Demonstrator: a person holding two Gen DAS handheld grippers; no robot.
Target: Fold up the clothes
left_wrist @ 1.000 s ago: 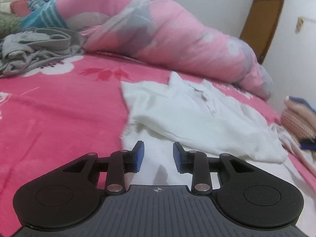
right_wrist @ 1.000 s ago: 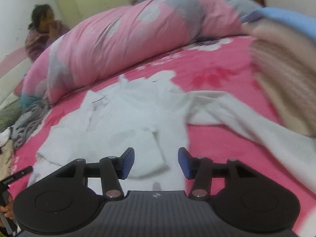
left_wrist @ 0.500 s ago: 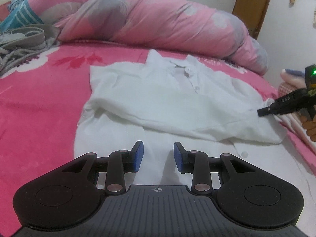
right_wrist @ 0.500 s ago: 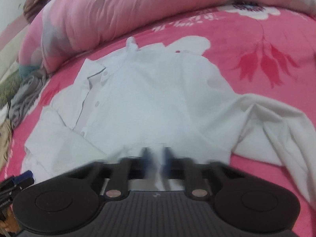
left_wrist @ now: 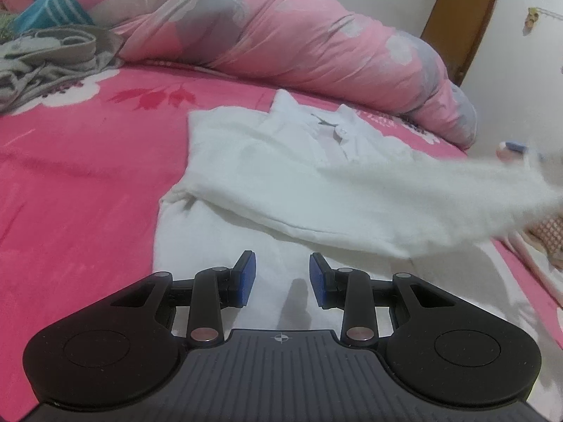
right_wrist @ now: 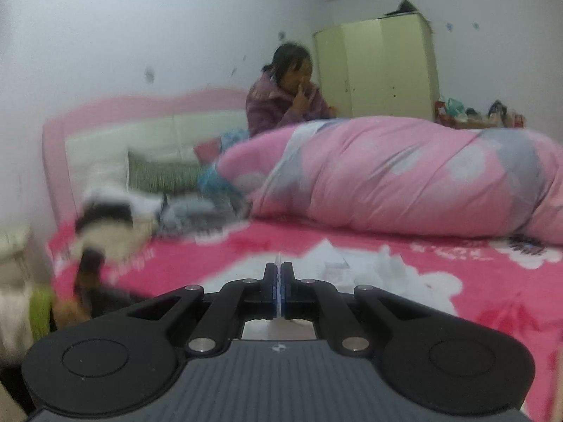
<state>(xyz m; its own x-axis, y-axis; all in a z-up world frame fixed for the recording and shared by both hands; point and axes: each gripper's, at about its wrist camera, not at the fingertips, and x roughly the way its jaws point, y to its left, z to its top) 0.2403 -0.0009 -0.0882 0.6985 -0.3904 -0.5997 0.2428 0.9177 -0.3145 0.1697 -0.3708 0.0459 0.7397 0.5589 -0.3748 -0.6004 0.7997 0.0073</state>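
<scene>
Two views: left wrist and right wrist; entries run left to right
Grey clothes: upper left of left view; crumpled heap on the pink bedspread
Bedspread: pink with white and red flowers; fills the left and centre
Left gripper: bottom centre of left view; blue pads spread apart; nothing between them; poised over the near white cloth
White shirt: centre of left view; lies flat on the bedspread, collar toward the duvet; its right part is lifted toward the right edge of frame and blurred
Duvet: rolled, pink and grey; across the top of left view, behind the shirt
Door: brown; upper right of left view
Right gripper: bottom centre of right view; pads pressed together on a thin white edge of the shirt
Person: upper centre of right view; seated behind the duvet
Wardrobe: pale yellow; upper right of right view
</scene>
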